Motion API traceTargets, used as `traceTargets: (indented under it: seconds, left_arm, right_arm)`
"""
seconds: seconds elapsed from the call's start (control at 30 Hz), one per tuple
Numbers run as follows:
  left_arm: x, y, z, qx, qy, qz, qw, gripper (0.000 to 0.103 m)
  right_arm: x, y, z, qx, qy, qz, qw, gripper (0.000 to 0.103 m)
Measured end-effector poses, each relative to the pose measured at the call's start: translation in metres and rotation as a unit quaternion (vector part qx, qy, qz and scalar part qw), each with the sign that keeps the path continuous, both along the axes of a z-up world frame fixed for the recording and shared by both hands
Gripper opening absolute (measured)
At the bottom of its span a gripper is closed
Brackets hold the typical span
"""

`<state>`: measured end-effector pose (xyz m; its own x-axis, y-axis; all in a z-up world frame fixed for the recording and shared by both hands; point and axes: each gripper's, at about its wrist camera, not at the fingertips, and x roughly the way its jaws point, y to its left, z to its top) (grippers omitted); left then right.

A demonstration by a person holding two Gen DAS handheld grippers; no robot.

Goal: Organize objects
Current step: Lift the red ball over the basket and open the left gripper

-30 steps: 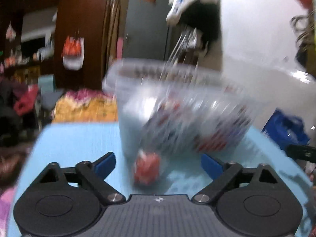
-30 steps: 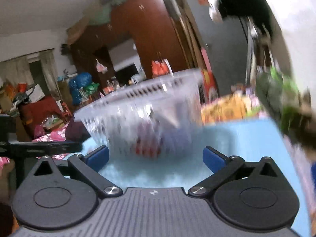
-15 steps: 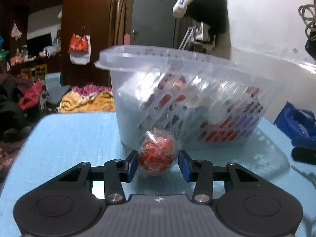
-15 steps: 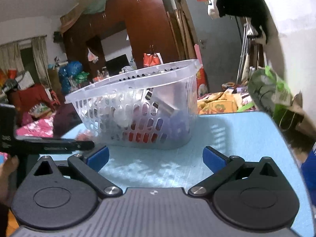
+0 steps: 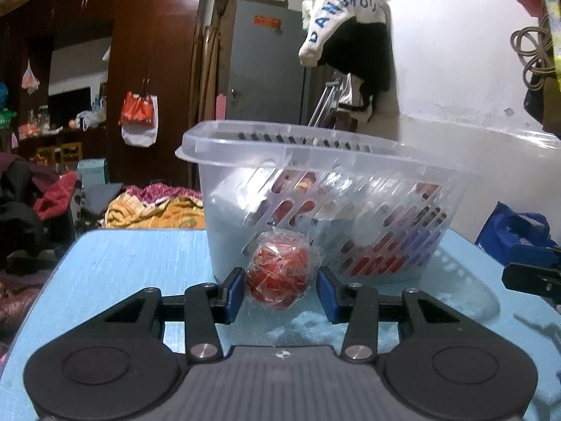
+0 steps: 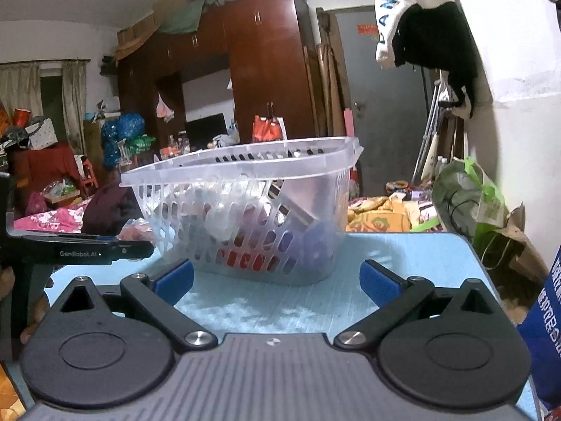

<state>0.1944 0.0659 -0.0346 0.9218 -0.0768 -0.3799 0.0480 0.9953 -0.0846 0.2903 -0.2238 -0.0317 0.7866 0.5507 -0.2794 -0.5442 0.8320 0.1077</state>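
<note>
A red ball wrapped in clear plastic [image 5: 279, 276] sits on the light blue table [image 5: 133, 263], just in front of a clear slotted basket [image 5: 326, 161] holding several items. My left gripper [image 5: 280, 293] has closed in around the ball; its left pad touches the wrap, and a thin gap shows at the right pad. My right gripper [image 6: 277, 279] is open and empty, low over the table, facing the same basket [image 6: 245, 172] from another side. The left gripper's finger [image 6: 101, 248] and the wrapped ball [image 6: 135, 231] show at left in the right wrist view.
A blue bag [image 5: 515, 235] lies at the table's right in the left wrist view, by the right gripper's tip [image 5: 531, 275]. A green bag [image 6: 466, 196] and a blue package [image 6: 547, 315] are at right in the right wrist view. Cluttered room beyond the table.
My left gripper went from wide open to closed in on the wrapped red ball, then steadied. The right gripper stayed open, edging closer to the basket.
</note>
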Motion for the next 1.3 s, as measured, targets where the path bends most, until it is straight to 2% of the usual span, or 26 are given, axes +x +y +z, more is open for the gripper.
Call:
traceTargets:
  seconds: [0.2,0.27,0.4,0.43,0.47,0.53,0.6,0.7,0.8,0.87,0.9,0.93,1.07,1.17,1.3]
  left_arm:
    - [-0.014,-0.002,0.003,0.003,-0.04,0.0,0.9992,0.048]
    - [-0.026,-0.004,0.009,-0.001,-0.074,-0.014,0.9972,0.048]
    - [-0.041,-0.013,0.043,-0.006,-0.113,-0.038,0.9929,0.048]
    - [-0.039,-0.017,0.054,0.0,-0.117,-0.04,0.9923,0.048]
    - [-0.033,-0.021,0.068,0.01,-0.121,-0.039,0.9918,0.048]
    - [-0.011,-0.026,0.096,0.016,-0.107,-0.038,0.9934,0.048]
    - [0.015,-0.028,0.117,0.009,-0.08,-0.048,0.9956,0.048]
    - [0.051,-0.029,0.135,0.0,-0.049,-0.038,0.998,0.049]
    - [0.081,-0.028,0.133,-0.005,-0.019,-0.019,0.9996,0.05]
    - [0.103,-0.024,0.122,-0.008,0.018,-0.007,0.9998,0.061]
    - [0.107,-0.02,0.117,-0.015,0.031,-0.004,0.9994,0.08]
    - [0.109,-0.015,0.112,-0.023,0.037,-0.002,0.999,0.093]
    - [0.089,-0.008,0.103,-0.007,0.002,0.014,0.9999,0.095]
    - [0.067,-0.014,0.108,0.009,-0.023,0.032,0.9992,0.101]
    - [0.049,-0.02,0.115,0.02,-0.018,0.011,0.9996,0.101]
  right_arm:
    - [-0.005,-0.002,0.002,0.012,-0.018,0.004,1.0,0.103]
    - [-0.006,-0.003,0.003,0.016,-0.02,0.0,1.0,0.103]
    - [-0.008,-0.003,0.004,0.018,-0.03,-0.004,0.999,0.102]
    - [-0.01,-0.004,0.004,0.024,-0.041,-0.007,0.999,0.098]
    - [-0.015,-0.007,0.006,0.045,-0.07,-0.003,0.997,0.096]
    - [-0.01,-0.007,0.025,0.061,-0.088,0.01,0.994,0.096]
    - [0.004,-0.003,0.06,0.065,-0.092,0.016,0.993,0.099]
    - [0.036,0.018,0.105,0.001,-0.087,0.038,0.995,0.103]
    - [0.071,0.032,0.119,-0.043,-0.049,0.031,0.997,0.103]
    - [0.086,0.035,0.117,-0.047,-0.027,0.027,0.998,0.103]
    - [0.088,0.034,0.115,-0.044,-0.022,0.023,0.999,0.103]
    - [0.089,0.031,0.112,-0.04,-0.017,0.023,0.999,0.103]
    - [0.077,0.012,0.099,-0.01,-0.011,0.039,0.999,0.103]
    - [0.068,0.001,0.093,0.005,-0.003,0.031,0.999,0.103]
    - [0.063,-0.003,0.088,0.005,0.03,0.014,0.999,0.103]
